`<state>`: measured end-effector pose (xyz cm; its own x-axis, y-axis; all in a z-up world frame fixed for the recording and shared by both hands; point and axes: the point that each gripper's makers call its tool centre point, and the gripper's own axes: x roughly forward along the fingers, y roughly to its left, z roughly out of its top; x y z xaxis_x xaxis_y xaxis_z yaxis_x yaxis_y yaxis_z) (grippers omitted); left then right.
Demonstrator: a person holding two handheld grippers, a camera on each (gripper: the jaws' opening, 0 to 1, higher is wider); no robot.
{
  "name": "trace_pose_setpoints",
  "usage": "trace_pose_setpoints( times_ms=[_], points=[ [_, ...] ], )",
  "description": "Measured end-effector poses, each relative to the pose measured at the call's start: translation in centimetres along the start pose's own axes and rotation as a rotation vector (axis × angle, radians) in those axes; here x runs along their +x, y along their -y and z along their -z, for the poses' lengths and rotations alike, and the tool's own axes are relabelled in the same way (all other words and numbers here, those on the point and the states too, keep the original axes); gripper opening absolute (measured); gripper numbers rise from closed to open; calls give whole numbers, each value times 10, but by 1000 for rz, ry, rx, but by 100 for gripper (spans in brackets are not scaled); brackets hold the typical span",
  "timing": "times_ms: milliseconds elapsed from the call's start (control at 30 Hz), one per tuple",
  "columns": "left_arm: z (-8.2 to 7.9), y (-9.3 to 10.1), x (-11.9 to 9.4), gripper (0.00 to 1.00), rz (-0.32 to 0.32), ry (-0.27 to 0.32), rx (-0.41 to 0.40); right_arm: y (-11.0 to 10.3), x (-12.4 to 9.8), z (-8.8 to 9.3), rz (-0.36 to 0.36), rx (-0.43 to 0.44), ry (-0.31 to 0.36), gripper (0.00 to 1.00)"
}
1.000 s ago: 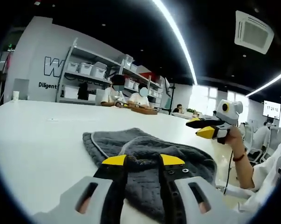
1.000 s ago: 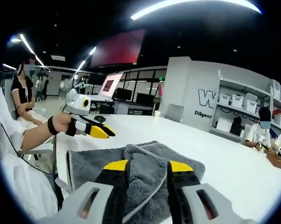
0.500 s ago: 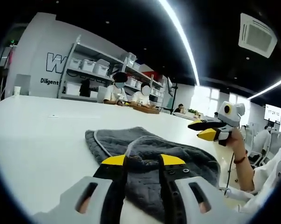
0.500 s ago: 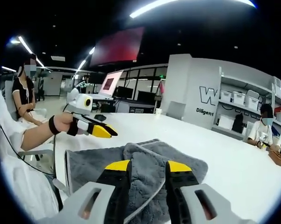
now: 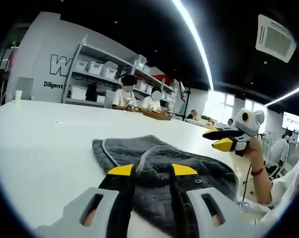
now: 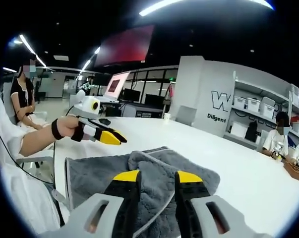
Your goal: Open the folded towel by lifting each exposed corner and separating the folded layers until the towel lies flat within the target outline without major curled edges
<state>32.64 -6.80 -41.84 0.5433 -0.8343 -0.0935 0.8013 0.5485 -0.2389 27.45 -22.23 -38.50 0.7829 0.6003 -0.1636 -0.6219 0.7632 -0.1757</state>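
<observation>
The grey towel (image 5: 159, 168) is seen lying on the white table (image 5: 40, 144), still folded and bumpy, with one layer lapped over another. In the right gripper view the same towel (image 6: 154, 178) is spread in front of the jaws, and a pale edge trim runs along its fold.

Little has changed in the last second. Both views have shifted a bit, so the hands have been moved slightly, but the towel has kept the same shape. No corner has been lifted yet, so the opening of the towel is judged to be only at its start.

The left gripper (image 5: 151, 171) is held low over the near edge of the towel, with its yellow-tipped jaws a little apart and nothing between them. The right gripper (image 6: 156, 177) is held the same way on its side, jaws a little apart, with the towel lying under them but not pinched. No target outline can be made out on the table.

On the far wall (image 5: 35, 54) a big letter "W" can be read, and below it the word "Diligent"; the rest is cut off. The shelves (image 5: 89, 74) hold white boxes, and no writing on them can be read.
</observation>
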Motion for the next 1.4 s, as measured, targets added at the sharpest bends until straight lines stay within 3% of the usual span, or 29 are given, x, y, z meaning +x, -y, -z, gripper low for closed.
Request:
trace_pose_setpoints(
  times_ms=[533,600,800,1400],
  points=[
    [-10,-16,14,26,-15,0,-17,0,16,-1,-3,-21,-38,22],
    [-12,-22,19,25,-44,-7,23,0,20,-1,-8,-12,-38,22],
    [-13,-18,36,25,-28,-52,46,3,31,3,-18,1,-60,22],
    [-17,-25,51,26,-36,-56,50,6,41,11,-23,20,-84,20]
  ],
)
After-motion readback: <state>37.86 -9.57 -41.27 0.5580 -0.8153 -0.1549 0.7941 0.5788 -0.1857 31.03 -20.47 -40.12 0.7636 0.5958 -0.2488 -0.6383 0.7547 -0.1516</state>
